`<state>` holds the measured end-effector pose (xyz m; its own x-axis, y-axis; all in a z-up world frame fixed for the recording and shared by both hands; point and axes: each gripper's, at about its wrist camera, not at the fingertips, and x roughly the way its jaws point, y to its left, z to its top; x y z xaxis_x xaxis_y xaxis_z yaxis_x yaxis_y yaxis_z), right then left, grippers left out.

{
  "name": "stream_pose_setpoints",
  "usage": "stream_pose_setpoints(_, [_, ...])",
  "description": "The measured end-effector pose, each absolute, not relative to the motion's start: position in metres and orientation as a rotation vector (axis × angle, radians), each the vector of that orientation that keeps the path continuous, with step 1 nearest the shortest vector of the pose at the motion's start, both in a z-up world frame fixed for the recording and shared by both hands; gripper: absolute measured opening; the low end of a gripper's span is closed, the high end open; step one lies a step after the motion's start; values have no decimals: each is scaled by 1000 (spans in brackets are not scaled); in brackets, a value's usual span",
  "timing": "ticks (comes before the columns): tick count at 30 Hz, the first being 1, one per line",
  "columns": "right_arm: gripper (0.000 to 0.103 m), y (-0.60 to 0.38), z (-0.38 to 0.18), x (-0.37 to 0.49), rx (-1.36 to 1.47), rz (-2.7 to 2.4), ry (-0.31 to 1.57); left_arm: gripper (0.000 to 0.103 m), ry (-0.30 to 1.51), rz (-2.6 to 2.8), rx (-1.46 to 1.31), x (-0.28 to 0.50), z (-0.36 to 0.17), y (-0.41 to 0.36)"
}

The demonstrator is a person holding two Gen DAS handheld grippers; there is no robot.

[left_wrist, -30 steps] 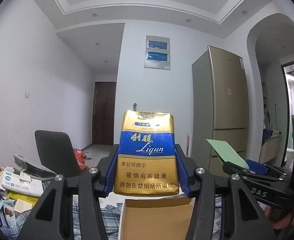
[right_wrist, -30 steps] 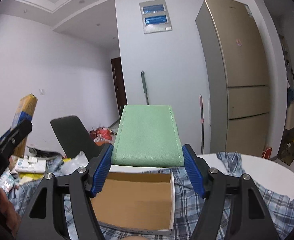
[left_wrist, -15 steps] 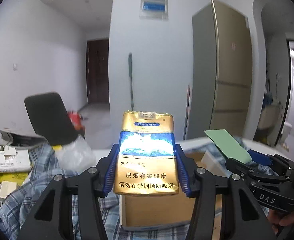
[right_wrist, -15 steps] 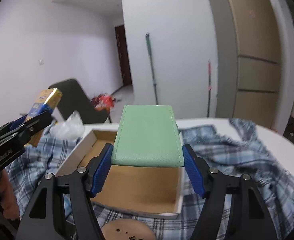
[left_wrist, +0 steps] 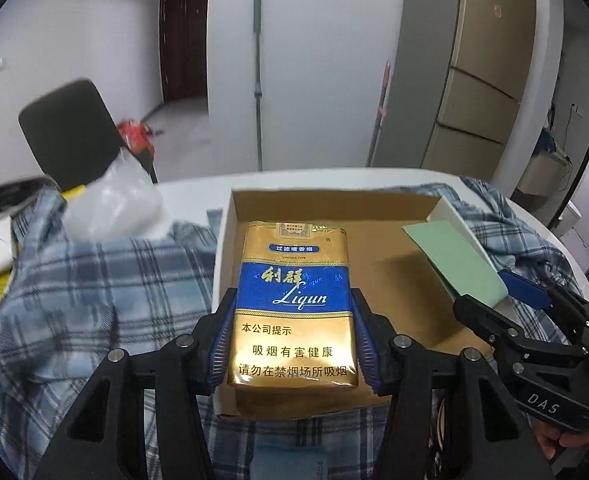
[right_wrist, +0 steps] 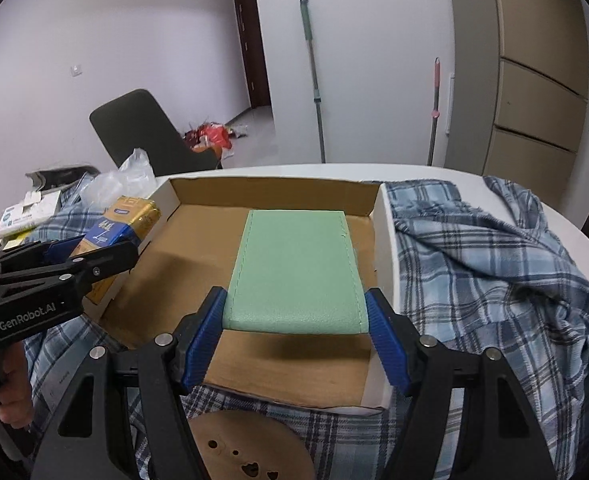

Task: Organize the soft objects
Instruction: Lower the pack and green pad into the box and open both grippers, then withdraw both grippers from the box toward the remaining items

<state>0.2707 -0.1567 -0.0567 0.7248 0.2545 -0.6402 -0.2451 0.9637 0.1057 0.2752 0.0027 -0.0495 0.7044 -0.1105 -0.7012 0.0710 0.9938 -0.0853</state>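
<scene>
1. A gold-and-blue soft cigarette pack (left_wrist: 296, 300) is held by its long sides in the left hand-held gripper (left_wrist: 294, 344), above the 9 o'clock side of the open cardboard box (right_wrist: 382, 248).
2. A green leatherette pouch (right_wrist: 296, 272) is clamped at its near end in the right hand-held gripper (right_wrist: 296, 344), over the box floor toward 3 o'clock.
3. The box is seen lying on a blue plaid shirt (right_wrist: 486, 264) spread over the white desk (right_wrist: 566, 224).
4. The step in hand is judged to be lowering both items into the box.
5. Each item should be brought down flat until the floor is touched before the jaws are widened, so nothing is dropped or tipped.
6. The two items are best kept apart, pack at 9 o'clock and pouch at 3 o'clock, with the box walls cleared.
</scene>
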Motion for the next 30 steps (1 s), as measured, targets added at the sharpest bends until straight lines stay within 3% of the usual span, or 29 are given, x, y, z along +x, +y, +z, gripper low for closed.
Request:
stream_pose_setpoints(6, [70,-157,-60,273,15,278,730,55,788,-109,-51,275,-53,0])
stream_pose_setpoints(8, [84,-158,-61,274,10,264,734,71,775,-107,-42,274,-51,-1])
stream_pose_setpoints(9, [85,-159,-61,275,13,270,730,84,754,-86,-28,271,-50,-2])
stream_pose_setpoints(10, [85,-159,-60,274,15,273,729,86,735,-65,-21,269,-46,-3])
stream_pose_setpoints(19, [85,-165,-30,259,32,275,639,86,629,-75,-17,248,-19,-4])
stream_pose_setpoints(30, [85,-166,34,205,20,316,498,86,403,-77,-3,172,65,-6])
